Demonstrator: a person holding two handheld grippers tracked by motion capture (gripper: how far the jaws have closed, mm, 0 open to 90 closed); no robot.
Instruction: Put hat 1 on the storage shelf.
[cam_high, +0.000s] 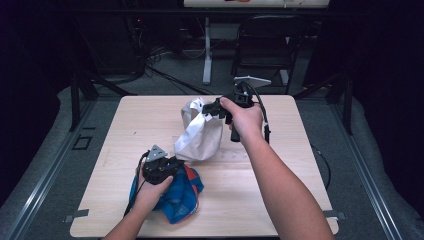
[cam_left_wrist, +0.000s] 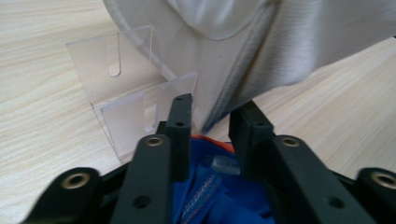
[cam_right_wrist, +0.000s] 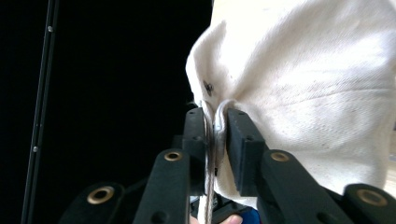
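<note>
Right gripper (cam_high: 209, 108) lifted above the far half of the wooden table (cam_high: 280, 200), jaws clamped on a bunched fold of a white cloth garment (cam_high: 200, 135) — in the right gripper view the fabric edge (cam_right_wrist: 215, 128) is pinched tight between both pads. The garment hangs down from that grip, its lower end on the table near the middle.

Left gripper (cam_high: 176, 162) low at the near-left part of the table, resting over a blue and orange garment (cam_high: 176, 200) that lies crumpled there. In the left gripper view its jaws stand apart, gripping nothing — blue fabric (cam_left_wrist: 210, 196) lies beneath them and the white garment's hanging edge (cam_left_wrist: 219, 112) sits just ahead of the gap, not pressed by either pad. A clear plastic stand (cam_left_wrist: 126, 88) sits on the table just beyond the left gripper, against the white garment.
</note>
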